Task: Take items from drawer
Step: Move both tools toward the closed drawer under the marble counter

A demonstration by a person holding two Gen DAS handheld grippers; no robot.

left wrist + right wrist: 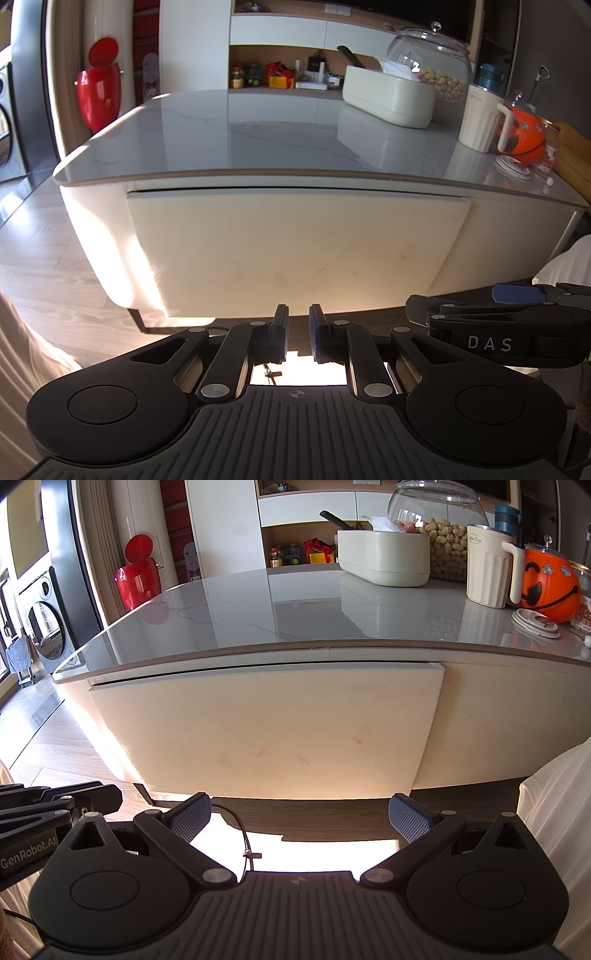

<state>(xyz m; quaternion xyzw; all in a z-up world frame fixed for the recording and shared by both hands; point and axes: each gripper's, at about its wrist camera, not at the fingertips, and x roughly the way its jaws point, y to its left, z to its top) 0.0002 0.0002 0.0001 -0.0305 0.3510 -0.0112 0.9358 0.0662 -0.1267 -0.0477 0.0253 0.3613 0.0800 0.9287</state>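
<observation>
A cream drawer front [299,251] fills the side of a low table under its glossy grey top [258,133]; the same drawer front [258,731] faces the right wrist view. The drawer is closed, with only a thin dark gap along its top edge. My left gripper [298,334] hovers below the drawer's lower edge, its fingers nearly together with nothing between them. My right gripper [301,818] is open wide, low in front of the drawer, holding nothing. The right gripper's body [498,325] shows at the right of the left wrist view.
On the tabletop's right side stand a cream tissue box [384,557], a glass jar of peanuts [443,535], a cream jug [487,568], an orange pumpkin bucket [550,587] and a lid [535,622]. A red bin [99,92] sits on the floor at left. White fabric [557,830] lies at right.
</observation>
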